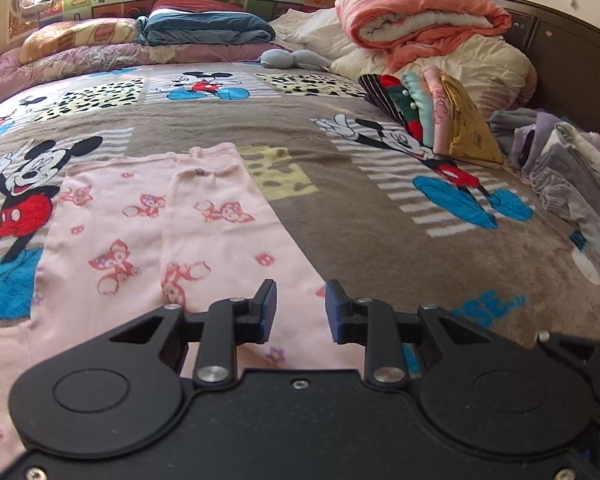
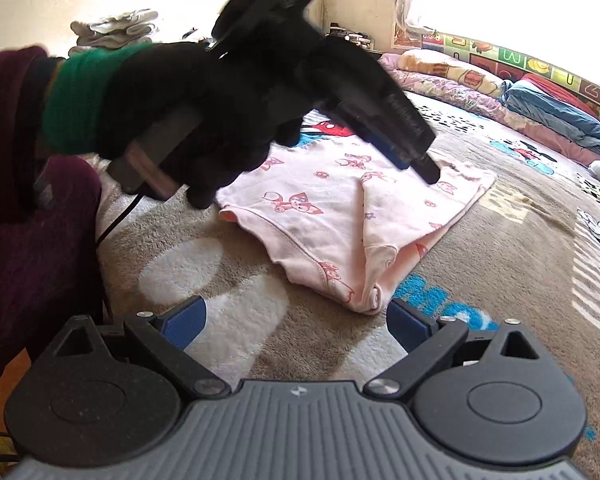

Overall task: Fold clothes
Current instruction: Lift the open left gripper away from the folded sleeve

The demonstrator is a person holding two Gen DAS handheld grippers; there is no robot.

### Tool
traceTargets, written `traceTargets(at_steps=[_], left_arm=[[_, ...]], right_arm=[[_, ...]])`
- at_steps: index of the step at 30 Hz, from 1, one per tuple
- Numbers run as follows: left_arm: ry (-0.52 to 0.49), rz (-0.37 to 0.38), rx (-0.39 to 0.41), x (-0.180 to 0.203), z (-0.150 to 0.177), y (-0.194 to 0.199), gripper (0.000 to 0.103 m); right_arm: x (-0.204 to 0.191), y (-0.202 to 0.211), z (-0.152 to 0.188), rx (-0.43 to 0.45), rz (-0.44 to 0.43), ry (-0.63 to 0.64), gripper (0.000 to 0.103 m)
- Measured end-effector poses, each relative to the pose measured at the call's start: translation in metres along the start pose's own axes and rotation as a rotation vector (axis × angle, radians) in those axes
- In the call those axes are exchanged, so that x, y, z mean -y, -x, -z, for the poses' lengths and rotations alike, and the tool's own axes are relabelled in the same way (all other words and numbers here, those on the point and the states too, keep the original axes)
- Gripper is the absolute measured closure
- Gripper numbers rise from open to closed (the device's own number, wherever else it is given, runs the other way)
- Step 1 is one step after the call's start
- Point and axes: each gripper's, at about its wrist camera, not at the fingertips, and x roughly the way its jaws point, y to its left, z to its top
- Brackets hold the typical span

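A pink garment with fox prints (image 1: 148,232) lies flat on the Mickey Mouse blanket (image 1: 380,220). One side of it is folded over the middle. My left gripper (image 1: 300,312) hovers over the garment's near right part, its blue pads a little apart with nothing between them. In the right wrist view the same garment (image 2: 332,216) lies ahead, and a black-gloved hand (image 2: 204,120) holds the left gripper (image 2: 420,160) above its far part. My right gripper (image 2: 296,320) stands wide open just short of the garment's near corner, holding nothing.
A leaning stack of folded clothes (image 1: 432,116) and a grey pile (image 1: 560,168) sit at the bed's right. A rolled orange quilt (image 1: 420,20), a blue folded blanket (image 1: 208,28) and pillows line the far side. A maroon sleeve (image 2: 28,200) fills the left.
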Motion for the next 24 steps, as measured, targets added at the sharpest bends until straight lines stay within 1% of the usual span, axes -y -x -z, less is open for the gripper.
traceTargets(at_steps=[2, 4, 6, 8, 9, 10, 12, 15, 18, 22, 24], left_arm=[[-0.072, -0.022, -0.029, 0.012, 0.015, -0.008, 0.078], [-0.091, -0.035, -0.018, 0.016, 0.019, -0.008, 0.078], [-0.049, -0.016, 0.013, 0.012, 0.018, 0.004, 0.078], [-0.04, 0.007, 0.031, 0.013, 0.018, 0.011, 0.078], [-0.047, 0.013, 0.021, 0.015, 0.02, 0.01, 0.078], [-0.062, 0.018, -0.015, 0.016, 0.024, 0.006, 0.078], [-0.049, 0.029, -0.024, 0.011, 0.031, 0.001, 0.078], [0.016, 0.045, 0.009, 0.002, 0.033, 0.015, 0.078], [0.067, 0.042, 0.053, -0.006, 0.039, 0.035, 0.078], [0.217, 0.023, 0.076, -0.035, 0.049, 0.055, 0.078], [0.295, 0.011, 0.091, -0.052, 0.051, 0.065, 0.078]], right_arm=[[0.003, 0.001, -0.001, 0.016, -0.004, -0.022, 0.007], [0.006, 0.005, -0.002, 0.037, -0.031, -0.057, 0.007], [0.008, 0.01, -0.001, 0.057, -0.055, -0.085, 0.007], [0.005, 0.018, 0.001, 0.069, -0.064, -0.078, 0.007], [0.003, 0.018, 0.002, 0.067, -0.066, -0.07, 0.007], [0.0, 0.019, 0.002, 0.062, -0.066, -0.061, 0.007], [-0.006, 0.016, 0.005, 0.034, -0.061, -0.038, 0.007], [-0.016, 0.009, 0.007, -0.01, -0.046, -0.009, 0.007], [-0.022, 0.006, 0.007, -0.009, -0.045, 0.005, 0.007], [-0.024, 0.002, 0.004, 0.008, -0.032, -0.009, 0.007], [-0.026, 0.001, 0.001, 0.029, -0.013, -0.005, 0.007]])
